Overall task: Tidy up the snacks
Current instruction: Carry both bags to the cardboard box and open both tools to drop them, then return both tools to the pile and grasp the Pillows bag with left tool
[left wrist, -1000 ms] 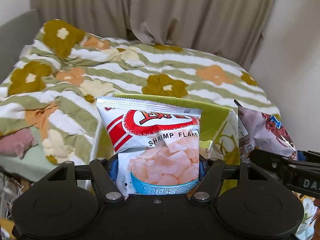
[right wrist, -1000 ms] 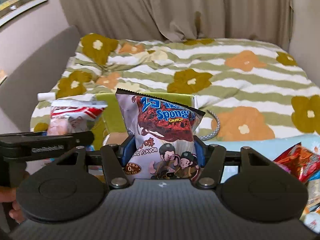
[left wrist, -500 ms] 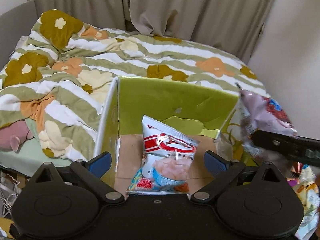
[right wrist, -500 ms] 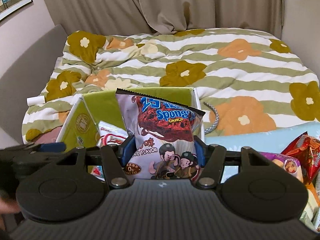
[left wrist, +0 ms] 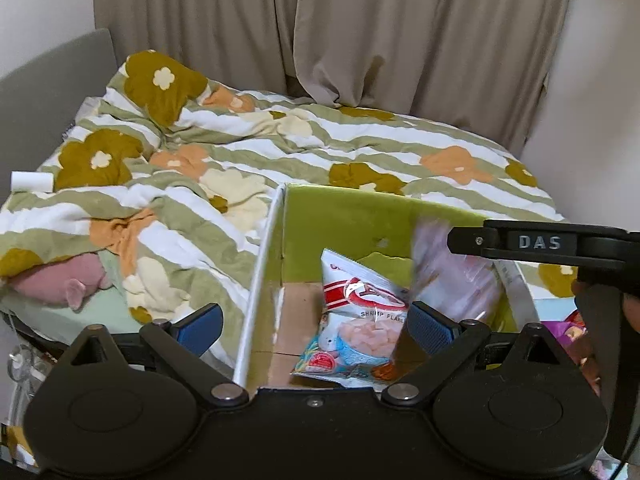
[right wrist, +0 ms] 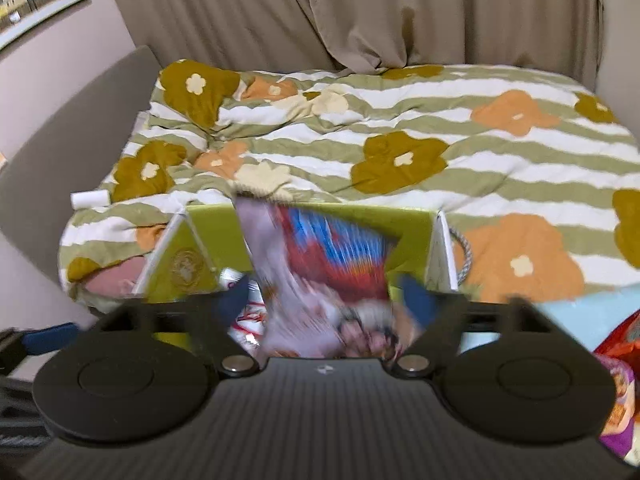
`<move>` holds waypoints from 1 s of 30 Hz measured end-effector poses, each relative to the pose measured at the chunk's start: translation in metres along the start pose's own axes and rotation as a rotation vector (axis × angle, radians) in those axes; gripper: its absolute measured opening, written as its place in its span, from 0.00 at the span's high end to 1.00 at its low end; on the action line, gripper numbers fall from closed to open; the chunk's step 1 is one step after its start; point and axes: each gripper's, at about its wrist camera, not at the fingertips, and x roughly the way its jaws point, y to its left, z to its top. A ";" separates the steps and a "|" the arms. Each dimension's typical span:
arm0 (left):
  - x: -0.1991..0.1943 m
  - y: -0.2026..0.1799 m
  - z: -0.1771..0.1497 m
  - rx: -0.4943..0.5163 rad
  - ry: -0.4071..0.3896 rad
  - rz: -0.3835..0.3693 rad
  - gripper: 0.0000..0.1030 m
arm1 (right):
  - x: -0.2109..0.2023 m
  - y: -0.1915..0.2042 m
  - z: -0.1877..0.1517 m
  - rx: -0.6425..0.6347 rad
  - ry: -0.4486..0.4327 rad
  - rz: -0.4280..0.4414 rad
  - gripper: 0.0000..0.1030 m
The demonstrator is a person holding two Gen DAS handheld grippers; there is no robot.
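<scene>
Left wrist view: the left tongs (left wrist: 312, 328) stand wide apart with nothing between the pads, poised over the near edge of the green box (left wrist: 348, 216), which rests on the bed (left wrist: 280, 152). The shrimp flakes bag (left wrist: 356, 320) lies on the cardboard floor of the box, clear of both pads. In the right wrist view the right tongs (right wrist: 330, 300) have just been opening; the pads stand away from the sponge crunch bag (right wrist: 320, 280), which is motion-blurred between them above the box and appears to be dropping in. Judged progress: one bag is stowed, a second is on its way in, and more packets (right wrist: 618, 360) remain outside the box at the right, so sorting is only partly complete. Compared with a second earlier: the left tongs then clamped the shrimp flakes bag upright above the box, and it now lies inside; the right tongs then gripped the sponge crunch bag firmly, and have now let go.
</scene>
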 end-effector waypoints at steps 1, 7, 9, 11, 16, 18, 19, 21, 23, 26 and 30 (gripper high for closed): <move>-0.002 0.000 -0.002 0.000 -0.004 0.006 0.03 | 0.002 0.000 -0.002 -0.006 -0.012 -0.009 0.00; -0.008 0.000 -0.012 -0.014 -0.006 0.011 0.03 | -0.004 -0.005 -0.018 -0.002 -0.037 -0.022 0.00; -0.011 0.000 -0.012 -0.016 -0.013 0.014 0.03 | -0.011 -0.007 -0.022 0.008 -0.040 -0.018 0.00; -0.016 -0.001 -0.012 -0.015 -0.024 0.010 0.03 | -0.018 -0.008 -0.023 0.021 -0.044 -0.014 0.00; -0.031 -0.004 -0.009 0.001 -0.061 0.015 0.03 | -0.042 -0.008 -0.023 0.039 -0.063 -0.005 0.00; -0.037 -0.005 -0.007 0.010 -0.075 0.014 0.03 | -0.053 -0.006 -0.023 0.032 -0.075 -0.011 0.00; -0.040 -0.006 -0.005 0.014 -0.083 0.015 0.03 | -0.059 -0.005 -0.023 0.032 -0.080 -0.013 0.00; -0.049 -0.010 -0.004 0.025 -0.110 0.021 0.03 | -0.071 -0.004 -0.023 0.040 -0.088 -0.016 0.00; -0.058 -0.013 -0.003 0.040 -0.138 0.026 0.03 | -0.084 -0.004 -0.024 0.055 -0.095 -0.019 0.00; -0.068 -0.018 -0.002 0.055 -0.157 0.007 0.03 | -0.106 -0.006 -0.027 0.071 -0.112 -0.041 0.00; -0.077 -0.028 -0.006 0.073 -0.165 -0.032 0.03 | -0.130 -0.012 -0.035 0.074 -0.119 -0.093 0.00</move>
